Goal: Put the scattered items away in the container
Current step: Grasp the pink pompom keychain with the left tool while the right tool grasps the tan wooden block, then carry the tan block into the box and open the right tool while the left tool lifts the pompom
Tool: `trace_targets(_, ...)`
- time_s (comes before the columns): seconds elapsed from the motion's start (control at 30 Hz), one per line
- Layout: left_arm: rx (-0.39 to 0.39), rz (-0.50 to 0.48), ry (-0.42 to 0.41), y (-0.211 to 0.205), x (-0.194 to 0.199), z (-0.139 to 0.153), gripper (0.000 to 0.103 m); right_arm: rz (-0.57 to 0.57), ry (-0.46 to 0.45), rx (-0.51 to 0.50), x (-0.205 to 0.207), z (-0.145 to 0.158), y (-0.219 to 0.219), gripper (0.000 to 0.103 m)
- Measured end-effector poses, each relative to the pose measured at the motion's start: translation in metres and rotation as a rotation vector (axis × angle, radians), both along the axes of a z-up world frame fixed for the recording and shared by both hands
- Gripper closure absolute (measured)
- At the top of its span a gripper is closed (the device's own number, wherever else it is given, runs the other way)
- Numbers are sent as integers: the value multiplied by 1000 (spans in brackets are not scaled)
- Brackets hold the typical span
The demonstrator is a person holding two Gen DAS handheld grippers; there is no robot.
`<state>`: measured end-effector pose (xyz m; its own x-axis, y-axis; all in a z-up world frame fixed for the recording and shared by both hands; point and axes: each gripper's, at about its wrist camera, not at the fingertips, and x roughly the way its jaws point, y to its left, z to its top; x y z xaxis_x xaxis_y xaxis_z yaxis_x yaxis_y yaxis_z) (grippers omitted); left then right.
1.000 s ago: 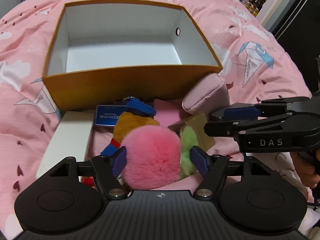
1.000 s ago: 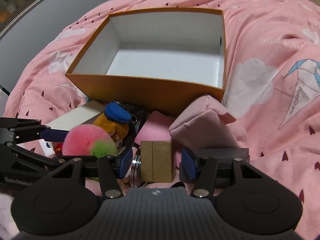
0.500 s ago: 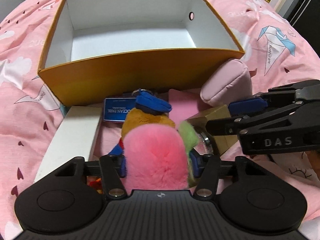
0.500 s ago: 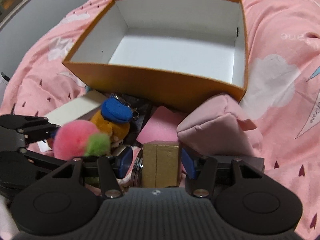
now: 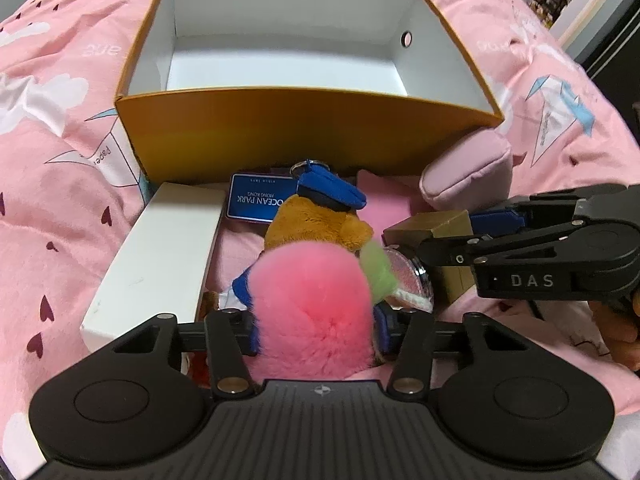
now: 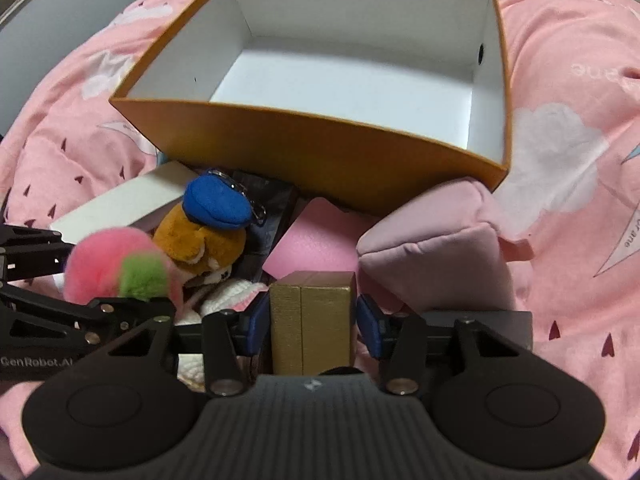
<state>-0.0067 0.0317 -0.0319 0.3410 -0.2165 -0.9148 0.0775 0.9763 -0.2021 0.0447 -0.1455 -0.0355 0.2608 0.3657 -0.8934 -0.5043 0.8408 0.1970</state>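
both grippers point steeply down at a heap of small things on the pink bedspread [image 5: 48, 216], just in front of the orange box [image 5: 304, 136], whose white inside holds nothing.

the left gripper [image 5: 314, 330] has the pink pompom [image 5: 312, 304] between its fingers, and they are closing: the blue pads are sunk into the fluff on both sides, so it is grasped. a green tuft [image 5: 378, 268] sticks out on the right of it. just beyond lies a brown plush toy [image 5: 316, 224] in a blue cap, with a blue tag reading ocean park [image 5: 260, 202] behind it and a long white box [image 5: 160, 256] to the left.

the right gripper [image 6: 312, 320] straddles the small gold box [image 6: 312, 316], fingers closing around it. a thin gap shows beside each pad, so it is not yet clenched. a pink pouch [image 6: 436, 252] lies beside the gold box, touching the orange box's corner.
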Motion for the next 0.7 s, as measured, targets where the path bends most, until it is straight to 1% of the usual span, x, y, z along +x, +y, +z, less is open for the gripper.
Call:
trace_targets(0.13, -59, 38, -48, 11, -4, 9, 50, -4, -53, 39, -4, 17, -6, 53)
trace_targets(0.2, -76, 50, -73, 15, -4, 14, 52, -6, -76, 59, -6, 25, -8, 53)
trace_targets(0.33, -81, 59, -132, 18, -5, 25, 55, -28, -94, 121, -3, 41, -15, 53)
trace_targets(0.4, -86, 69, -155, 21, -4, 31, 59, -41, -100, 165, -1, 49, -20, 53)
trace_targets(0.47, -97, 77, -181, 25, -2, 38, 94, -50, -105, 209, 1, 57, -24, 53)
trace_targets(0.53, -106, 80, -209, 27, 2, 45, 95, -58, -114, 250, 5, 66, -27, 53)
trace_targets(0.57, -98, 79, -222, 27, 4, 47, 95, -60, -122, 262, 7, 71, -28, 53)
trace_targets(0.63, -86, 70, -231, 26, 6, 51, 95, -61, -144, 264, 8, 76, -26, 53)
trace_targets(0.7, -89, 39, -223, 24, 7, 53, 93, -61, -157, 255, 7, 78, -24, 53)
